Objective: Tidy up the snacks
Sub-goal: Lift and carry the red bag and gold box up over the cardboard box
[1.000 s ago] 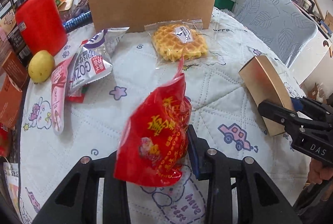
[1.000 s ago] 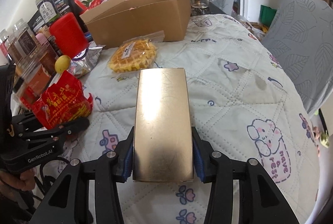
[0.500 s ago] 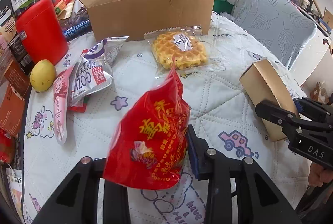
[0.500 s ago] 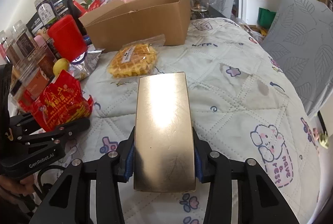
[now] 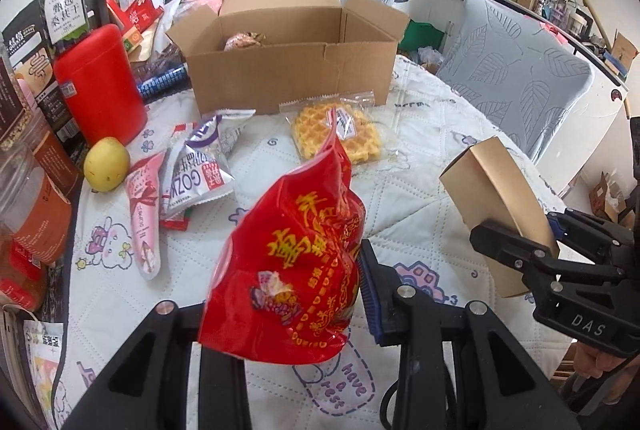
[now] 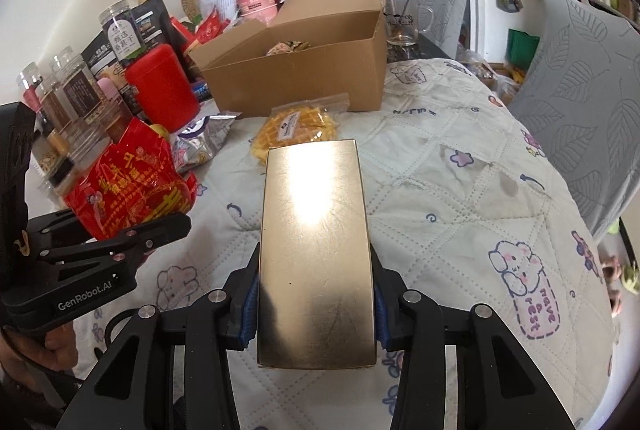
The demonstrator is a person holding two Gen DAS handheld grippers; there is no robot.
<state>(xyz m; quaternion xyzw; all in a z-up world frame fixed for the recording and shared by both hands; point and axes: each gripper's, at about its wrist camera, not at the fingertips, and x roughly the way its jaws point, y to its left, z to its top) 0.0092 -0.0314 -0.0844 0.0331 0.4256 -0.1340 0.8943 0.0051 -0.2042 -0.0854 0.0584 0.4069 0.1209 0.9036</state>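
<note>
My left gripper (image 5: 294, 306) is shut on a red snack bag (image 5: 292, 262) and holds it above the quilted table; the bag also shows in the right wrist view (image 6: 132, 186). My right gripper (image 6: 316, 314) is shut on a gold box (image 6: 316, 250), also held above the table, which shows at the right in the left wrist view (image 5: 500, 206). An open cardboard box (image 5: 292, 70) stands at the far side with a wrapped snack inside (image 5: 244, 40). A bagged waffle (image 5: 340, 134) lies in front of it.
Silver and pink snack packets (image 5: 200, 166) and a yellow fruit (image 5: 106, 164) lie at the left. A red canister (image 5: 100, 86), jars and packets crowd the left edge. A grey chair (image 5: 516, 78) stands at the right, and a glass mug (image 6: 404, 18) behind the box.
Both grippers have risen with their loads and moved towards the cardboard box, whose inside now shows. The red bag and gold box stay gripped.
</note>
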